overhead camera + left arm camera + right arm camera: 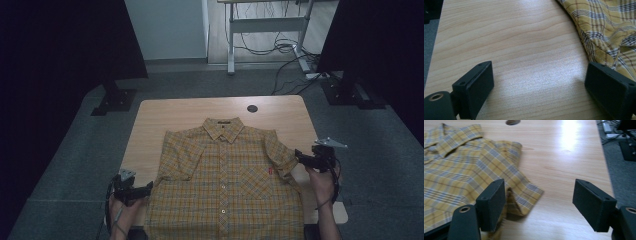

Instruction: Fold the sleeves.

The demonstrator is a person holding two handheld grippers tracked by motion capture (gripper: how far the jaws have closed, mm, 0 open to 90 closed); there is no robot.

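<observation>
A yellow plaid short-sleeved shirt [230,175] lies flat and buttoned on the wooden table [190,112], collar toward the far side. My left gripper [149,187] rests at the near left, just beside the shirt's left side. In the left gripper view that gripper [539,87] is open over bare wood, with the shirt's edge [604,25] by its right jaw. My right gripper [298,156] sits at the table's right side, pointing at the shirt's right sleeve [524,192]. Its jaws [539,200] stand open, the sleeve cuff lying near the left jaw and nothing gripped.
A round cable hole [252,108] sits in the table near its far edge. Dark panels on stands [115,97] flank the table on both sides. Behind it stands a desk frame with loose cables [280,47] on the floor. Grey carpet surrounds the table.
</observation>
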